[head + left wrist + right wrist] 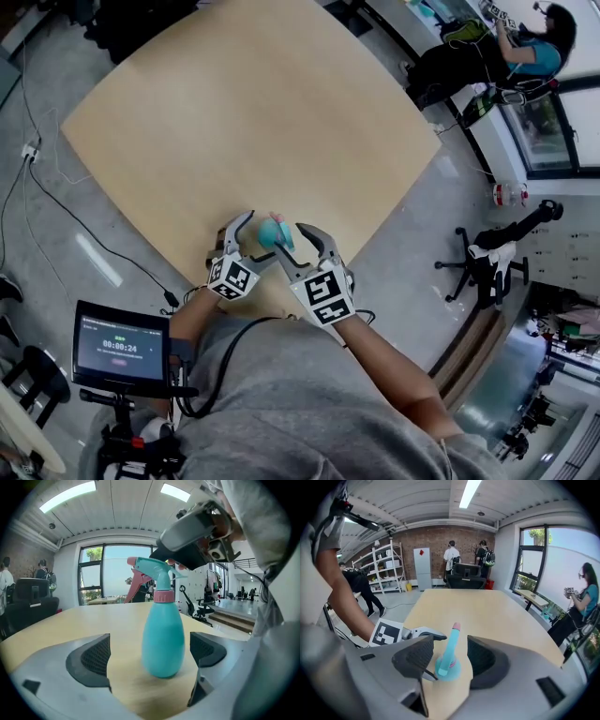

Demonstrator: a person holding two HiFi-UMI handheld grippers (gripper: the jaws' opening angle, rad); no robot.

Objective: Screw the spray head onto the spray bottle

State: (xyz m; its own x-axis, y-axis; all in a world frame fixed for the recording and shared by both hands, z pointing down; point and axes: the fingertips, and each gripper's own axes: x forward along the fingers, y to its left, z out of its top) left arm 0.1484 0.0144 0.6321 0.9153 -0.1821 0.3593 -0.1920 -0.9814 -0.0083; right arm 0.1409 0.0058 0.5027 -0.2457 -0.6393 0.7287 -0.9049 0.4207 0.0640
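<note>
Teal spray bottle (162, 639) stands, seemingly untouched, inside the spread left claw (149, 654).

Spray bottle (274, 232) is parked on the table (253, 122) near its front edge, spray head (157, 571) on top, flanked by left gripper (147, 651) and right gripper (449, 657).

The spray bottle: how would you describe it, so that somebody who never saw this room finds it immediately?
Start at the large tan table and go to its edge nearest the person. There the spray bottle stands upright between the open left gripper and open right gripper. Unlike those grey grippers, it is teal and pear-shaped, with a pink collar under its spray head.
</note>
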